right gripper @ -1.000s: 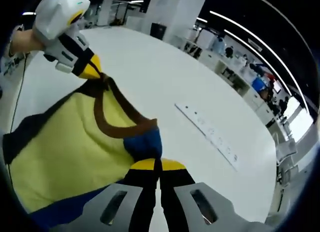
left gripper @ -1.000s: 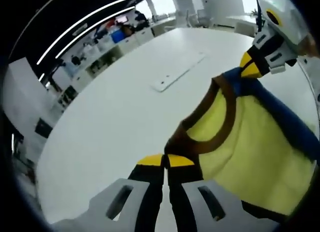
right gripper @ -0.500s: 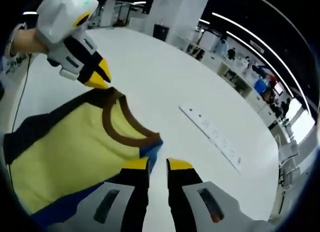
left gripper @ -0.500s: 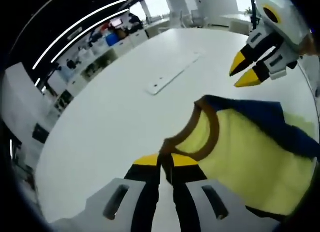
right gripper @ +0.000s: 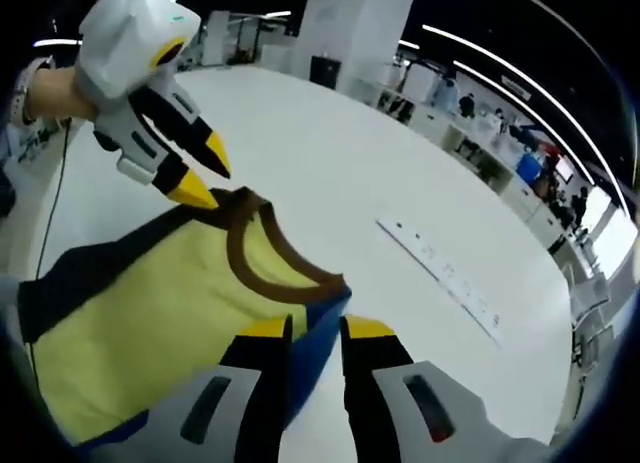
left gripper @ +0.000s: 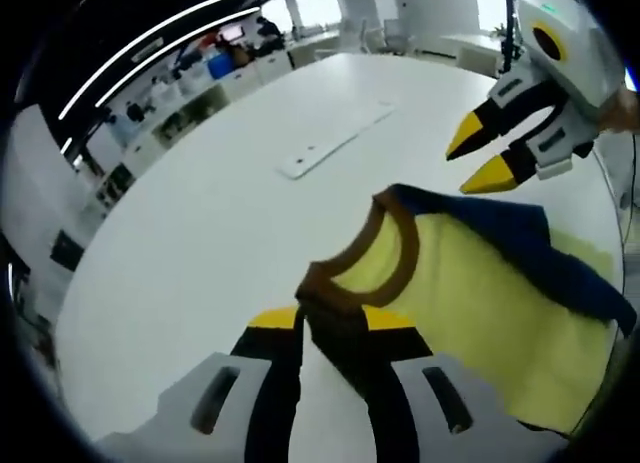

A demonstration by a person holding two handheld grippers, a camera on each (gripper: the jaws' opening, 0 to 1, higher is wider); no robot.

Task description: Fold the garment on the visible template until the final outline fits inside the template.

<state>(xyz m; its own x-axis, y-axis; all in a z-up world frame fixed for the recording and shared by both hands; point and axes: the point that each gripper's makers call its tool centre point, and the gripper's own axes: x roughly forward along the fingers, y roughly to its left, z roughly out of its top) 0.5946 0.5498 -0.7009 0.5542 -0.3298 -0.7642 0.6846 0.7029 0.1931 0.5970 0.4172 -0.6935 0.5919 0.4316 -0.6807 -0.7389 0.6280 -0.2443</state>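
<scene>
A yellow garment (left gripper: 480, 293) with a brown collar (left gripper: 390, 245) and navy shoulders lies on the white table (left gripper: 200, 223). My left gripper (left gripper: 332, 319) is open, its yellow-tipped jaws standing either side of the near end of the collar. My right gripper (left gripper: 476, 163) hovers open just above the far navy shoulder. In the right gripper view the garment (right gripper: 150, 313) spreads to the left. There my right gripper (right gripper: 316, 329) is open over a blue shoulder corner, and my left gripper (right gripper: 203, 175) hangs open above the collar (right gripper: 270, 263).
A long white strip (left gripper: 335, 141) with small holes lies flat on the table beyond the garment, also seen as the strip (right gripper: 440, 278) to the right. Shelves and desks (left gripper: 190, 103) line the room past the table's edge. A thin cable (right gripper: 50, 183) runs at the left.
A second ago both grippers were shut on the garment's shoulders and held it up. The right opened first, then the left; the garment has settled onto the table.
</scene>
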